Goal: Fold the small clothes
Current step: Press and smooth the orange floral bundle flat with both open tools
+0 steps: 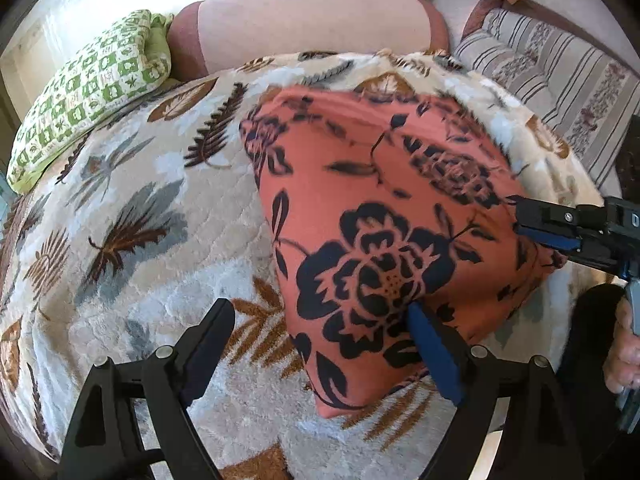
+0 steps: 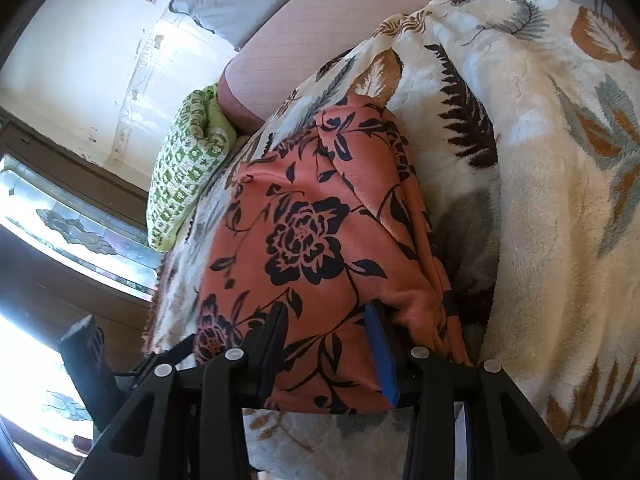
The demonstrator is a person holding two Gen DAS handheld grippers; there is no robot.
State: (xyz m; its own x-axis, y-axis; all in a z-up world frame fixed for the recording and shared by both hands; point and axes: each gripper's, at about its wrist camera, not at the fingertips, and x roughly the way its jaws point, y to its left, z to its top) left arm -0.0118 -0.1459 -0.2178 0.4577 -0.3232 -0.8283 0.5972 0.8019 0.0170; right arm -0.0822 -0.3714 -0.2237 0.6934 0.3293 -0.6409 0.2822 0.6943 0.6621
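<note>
An orange cloth with black flowers (image 1: pixel 380 200) lies folded in a rough rectangle on a leaf-patterned fleece blanket (image 1: pixel 140 200). My left gripper (image 1: pixel 320 320) stands open and wide over the cloth's near corner. Its blue-padded finger (image 1: pixel 428 340) is over the cloth and the other finger (image 1: pixel 208 332) is over bare blanket. My right gripper (image 1: pixel 532 228) comes in from the right, shut on the cloth's right edge. In the right wrist view the cloth (image 2: pixel 304 220) fills the gap between the right gripper's (image 2: pixel 328 314) fingers, bunched in folds by the blue pad (image 2: pixel 382 356).
A green-and-white patterned pillow (image 1: pixel 88 88) lies at the blanket's far left. A pink bolster (image 1: pixel 312 24) runs across the back and a striped cushion (image 1: pixel 560 68) sits at the far right. A person's hand (image 1: pixel 624 352) holds the right gripper's handle. The blanket (image 2: pixel 560 200) humps up right of the cloth.
</note>
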